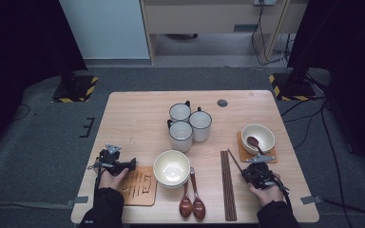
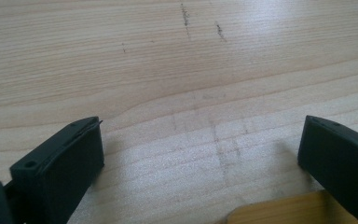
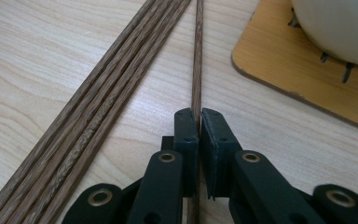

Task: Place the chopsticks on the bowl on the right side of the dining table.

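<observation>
The right gripper [image 3: 199, 122] pinches one chopstick [image 3: 197, 56], just right of the row of chopsticks [image 1: 227, 183] and left of the right coaster [image 3: 303, 79]. The left gripper [image 2: 200, 154] is spread above the table [image 1: 138, 118]. On it stand three mugs [image 1: 190, 124], two bowls [image 1: 171, 167], three spoons [image 1: 192, 202] and two coasters.

bare wood ahead of left claw [image 2: 200, 154], chopstick bundle [image 3: 98, 107] and trivet [image 3: 303, 79] hemming right claw [image 3: 199, 126]
</observation>
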Motion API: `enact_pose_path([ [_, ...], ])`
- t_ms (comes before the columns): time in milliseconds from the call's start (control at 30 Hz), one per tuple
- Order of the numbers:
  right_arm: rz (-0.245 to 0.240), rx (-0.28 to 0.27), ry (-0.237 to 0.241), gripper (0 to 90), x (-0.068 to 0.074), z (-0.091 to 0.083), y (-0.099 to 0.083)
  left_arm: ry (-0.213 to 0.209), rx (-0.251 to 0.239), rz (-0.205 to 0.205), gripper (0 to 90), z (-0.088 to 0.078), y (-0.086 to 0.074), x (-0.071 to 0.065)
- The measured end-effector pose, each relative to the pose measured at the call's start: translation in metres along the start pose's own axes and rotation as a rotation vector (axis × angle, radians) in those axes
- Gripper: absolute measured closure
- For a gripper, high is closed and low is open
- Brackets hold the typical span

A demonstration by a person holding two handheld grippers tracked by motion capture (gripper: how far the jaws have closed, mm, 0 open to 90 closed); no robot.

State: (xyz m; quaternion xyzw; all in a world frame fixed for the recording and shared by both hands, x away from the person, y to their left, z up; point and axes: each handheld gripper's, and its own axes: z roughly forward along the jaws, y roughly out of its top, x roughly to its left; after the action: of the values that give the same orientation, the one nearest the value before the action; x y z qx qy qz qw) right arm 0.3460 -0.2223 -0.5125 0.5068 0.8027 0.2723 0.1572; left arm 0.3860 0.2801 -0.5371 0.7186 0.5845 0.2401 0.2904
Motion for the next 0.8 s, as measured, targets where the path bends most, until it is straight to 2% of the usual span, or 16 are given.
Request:
enact_pose_path([
  [400,-0.015,0.001,0.002,83.2,0.001,0.003,0.002,0.0,0.0,0.0,0.0,0.0,0.0,0.0],
  [500,-0.023,-0.025,0.002,79.9,0.001,0.0,0.002,0.0,0.0,0.0,0.0,0.0,0.0,0.0],
  [800,0.004,-0.081,-0.005,75.1,0.001,-0.016,-0.003,0.0,0.0,0.0,0.0,0.0,0.0,0.0],
])
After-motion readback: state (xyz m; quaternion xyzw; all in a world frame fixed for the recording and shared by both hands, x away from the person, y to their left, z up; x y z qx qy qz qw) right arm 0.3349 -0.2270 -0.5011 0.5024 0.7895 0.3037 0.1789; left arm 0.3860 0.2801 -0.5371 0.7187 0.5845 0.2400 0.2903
